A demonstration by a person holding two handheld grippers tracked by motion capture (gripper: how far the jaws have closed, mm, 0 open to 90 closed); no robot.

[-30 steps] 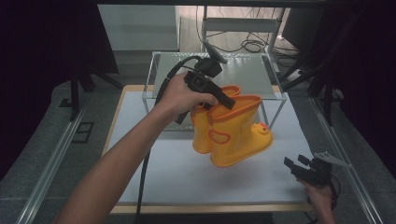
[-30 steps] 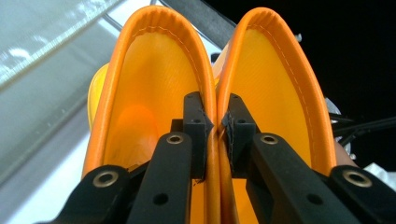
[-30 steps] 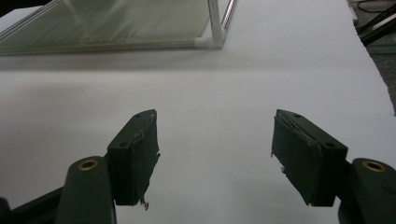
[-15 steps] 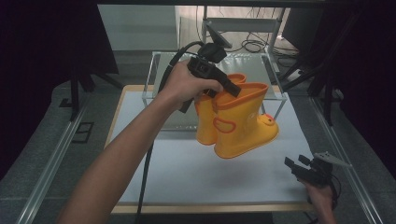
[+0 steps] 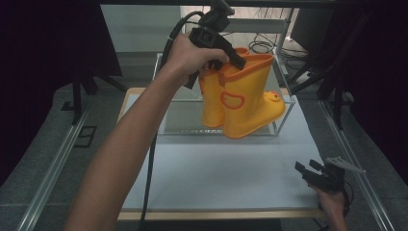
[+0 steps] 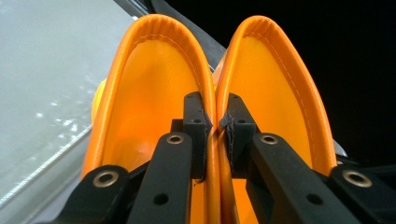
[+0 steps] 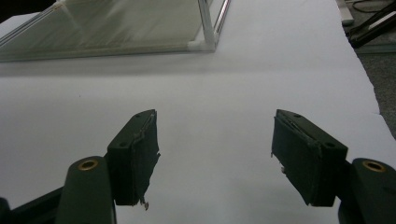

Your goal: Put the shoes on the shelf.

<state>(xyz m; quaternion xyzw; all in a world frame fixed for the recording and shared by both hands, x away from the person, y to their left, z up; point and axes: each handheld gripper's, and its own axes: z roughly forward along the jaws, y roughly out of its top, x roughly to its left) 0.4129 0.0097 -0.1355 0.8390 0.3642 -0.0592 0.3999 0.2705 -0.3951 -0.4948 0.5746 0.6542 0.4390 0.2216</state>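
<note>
A pair of yellow rubber boots (image 5: 246, 103) with orange rims and orange side loops hangs in the air over the clear case (image 5: 190, 131). My left gripper (image 5: 235, 58) is shut on them from above. In the left gripper view, its jaws pinch the two inner rims together, one pad inside the left boot (image 6: 144, 98) and one inside the right boot (image 6: 282, 93), with the left gripper (image 6: 215, 127) between. My right gripper (image 5: 308, 169) rests low at the table's front right, open and holding nothing (image 7: 215, 149).
The clear glass-walled case (image 7: 116, 28) stands at the back middle of the white table sheet (image 5: 216, 168). Black stands and cables (image 5: 262, 45) lie beyond it. The left gripper's cable (image 5: 151, 159) trails down across the sheet's left side.
The left gripper has risen with the boots, which now hang upright, higher and farther back above the case. The right gripper has stayed put.
</note>
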